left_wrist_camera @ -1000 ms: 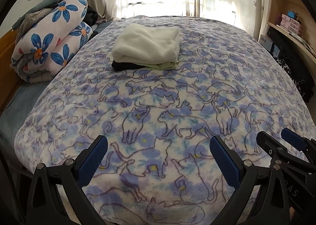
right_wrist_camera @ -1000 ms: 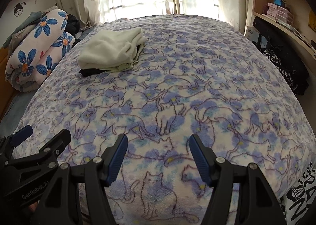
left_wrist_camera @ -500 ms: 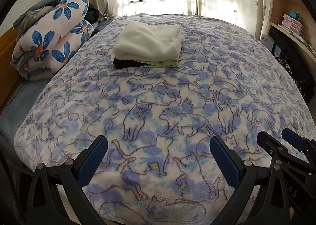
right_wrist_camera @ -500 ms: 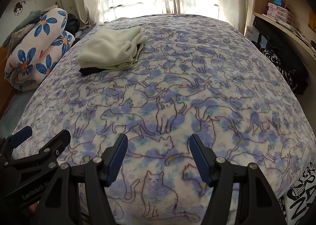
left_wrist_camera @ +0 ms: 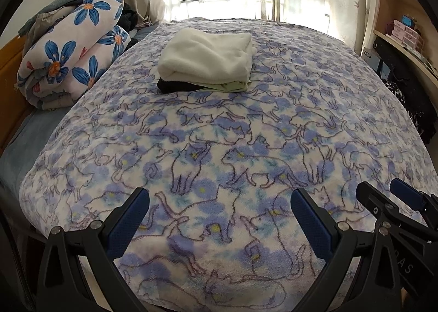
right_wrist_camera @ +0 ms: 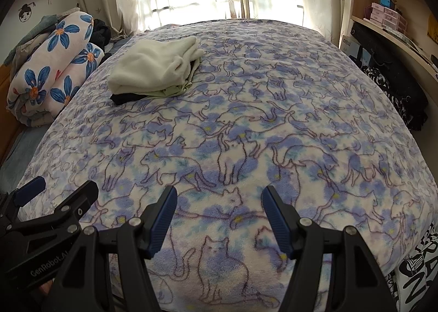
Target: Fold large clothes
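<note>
Fleecy folded clothes (left_wrist_camera: 208, 61) are being left stacked far up the bed (left_wrist_camera: 342, 109); both grippers (left_wrist_camera: 220, 219) (right_wrist_camera: 219, 219) are being held spread, empty. Reaching carelessly risks toppling the stack.

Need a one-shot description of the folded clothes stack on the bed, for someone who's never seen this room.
Start at the bed under the cat-print blanket, facing the bright window. The folded clothes stack sits on its far left part, near the rolled floral quilt. Unlike the quilt, it is plain: cream fleece on top, pale green and black layers beneath.
</note>
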`<state>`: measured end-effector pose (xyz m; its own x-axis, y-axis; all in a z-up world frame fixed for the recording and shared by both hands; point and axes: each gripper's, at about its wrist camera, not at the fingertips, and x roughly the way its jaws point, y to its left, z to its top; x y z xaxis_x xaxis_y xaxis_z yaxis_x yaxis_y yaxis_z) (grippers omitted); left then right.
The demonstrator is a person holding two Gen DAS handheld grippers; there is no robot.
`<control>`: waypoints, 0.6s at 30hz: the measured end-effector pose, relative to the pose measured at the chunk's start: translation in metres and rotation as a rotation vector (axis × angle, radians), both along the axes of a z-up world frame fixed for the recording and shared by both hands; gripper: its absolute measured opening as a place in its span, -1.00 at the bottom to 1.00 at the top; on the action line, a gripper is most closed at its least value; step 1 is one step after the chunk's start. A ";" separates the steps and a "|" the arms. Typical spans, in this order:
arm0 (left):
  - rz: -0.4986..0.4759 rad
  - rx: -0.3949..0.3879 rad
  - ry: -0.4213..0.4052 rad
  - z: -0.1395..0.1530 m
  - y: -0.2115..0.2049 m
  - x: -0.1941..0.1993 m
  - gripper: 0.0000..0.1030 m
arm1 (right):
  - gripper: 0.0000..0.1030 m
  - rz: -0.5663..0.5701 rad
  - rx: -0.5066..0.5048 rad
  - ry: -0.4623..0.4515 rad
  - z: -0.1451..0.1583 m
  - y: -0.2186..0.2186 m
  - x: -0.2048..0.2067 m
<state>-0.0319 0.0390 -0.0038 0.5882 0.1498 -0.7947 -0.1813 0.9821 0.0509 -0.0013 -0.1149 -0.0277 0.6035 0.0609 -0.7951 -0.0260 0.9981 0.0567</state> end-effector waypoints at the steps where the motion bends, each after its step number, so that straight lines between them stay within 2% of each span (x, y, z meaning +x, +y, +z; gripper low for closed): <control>1: 0.000 -0.002 0.001 0.001 0.000 0.001 0.99 | 0.26 0.000 0.000 -0.001 0.000 0.000 0.000; 18: 0.004 -0.006 0.014 0.000 -0.001 0.002 0.99 | 0.26 0.001 -0.001 0.001 -0.002 0.001 0.001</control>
<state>-0.0299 0.0376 -0.0036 0.5763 0.1472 -0.8038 -0.1850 0.9816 0.0471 -0.0007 -0.1137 -0.0294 0.6024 0.0607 -0.7959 -0.0268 0.9981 0.0559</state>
